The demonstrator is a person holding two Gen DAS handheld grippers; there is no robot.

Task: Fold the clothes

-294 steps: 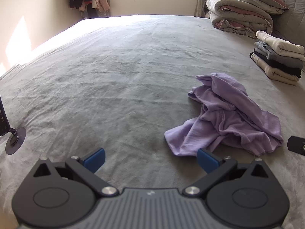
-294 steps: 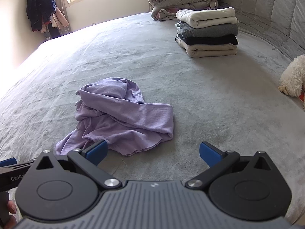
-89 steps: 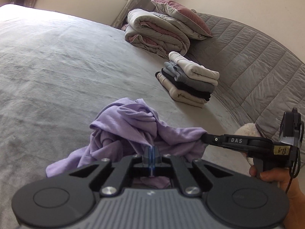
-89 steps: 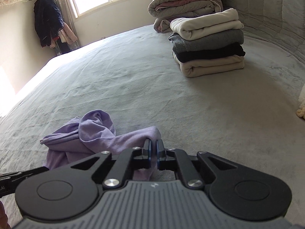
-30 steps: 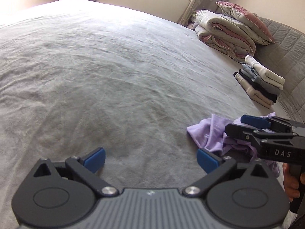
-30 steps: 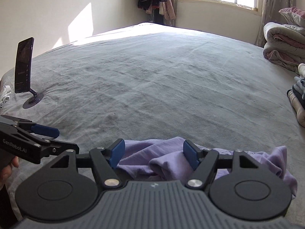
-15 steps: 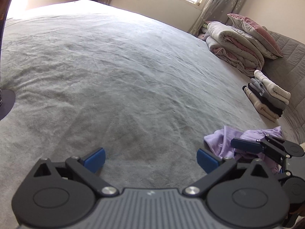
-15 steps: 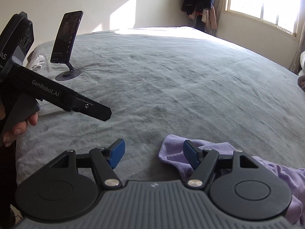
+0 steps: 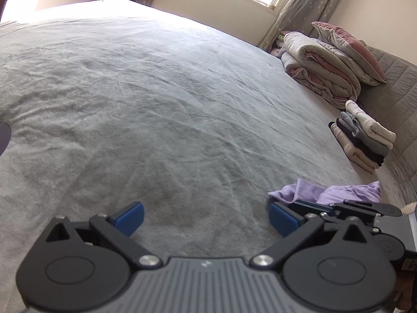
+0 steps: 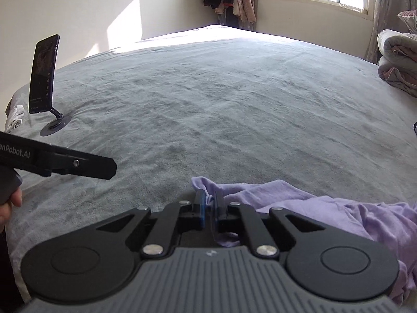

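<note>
My right gripper [image 10: 208, 208], jaws pinching an edge of the crumpled lilac cotton garment [image 10: 325, 208]; left gripper [image 9: 206, 217], jaws spread, needs another edge to spread it flat.

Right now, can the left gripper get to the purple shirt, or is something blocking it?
Probably yes. The left gripper is open, and the purple shirt lies just past its right fingertip. Only bare bed cover lies between them, though the right gripper, shut on the shirt's edge, crowds that side.
</note>
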